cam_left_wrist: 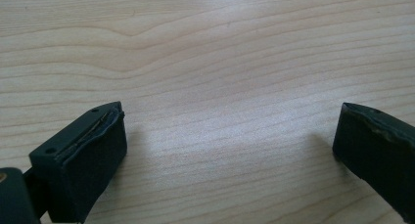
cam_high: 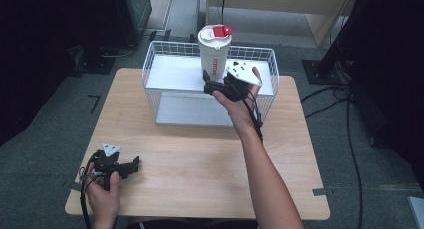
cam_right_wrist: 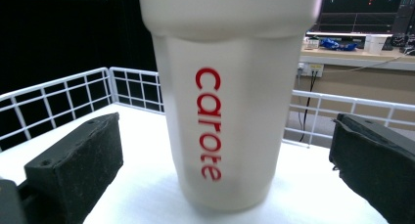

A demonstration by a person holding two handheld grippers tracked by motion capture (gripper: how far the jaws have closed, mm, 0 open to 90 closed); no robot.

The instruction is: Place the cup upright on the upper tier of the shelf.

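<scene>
A light wood-grain table (cam_high: 200, 164) is set on grey carpet, with dark equipment and black stands seen around the edges of the room and cables trailing over the floor on the right. At the near-left corner of the table the left gripper (cam_high: 134, 164) is held low in the person's left hand (cam_high: 104, 196); in the left gripper view its jaws are spread wide apart over bare wood, with nothing between them. Toward the back middle, a white wire basket (cam_high: 150, 64) is placed on the table, a flat white panel lying inside it. A white tumbler (cam_high: 215, 51) with a white lid and a red flip cap (cam_high: 220, 30) is stood upright in the basket, right of center. Red lettering reading "carote" (cam_right_wrist: 208, 123) is printed down its side, slightly blurred. The right gripper (cam_high: 209, 84) is held at the tumbler's base, and in the right gripper view the jaws are parted on either side of the cup, clear of its wall. Behind, a beige counter with a wall socket can be made out.
</scene>
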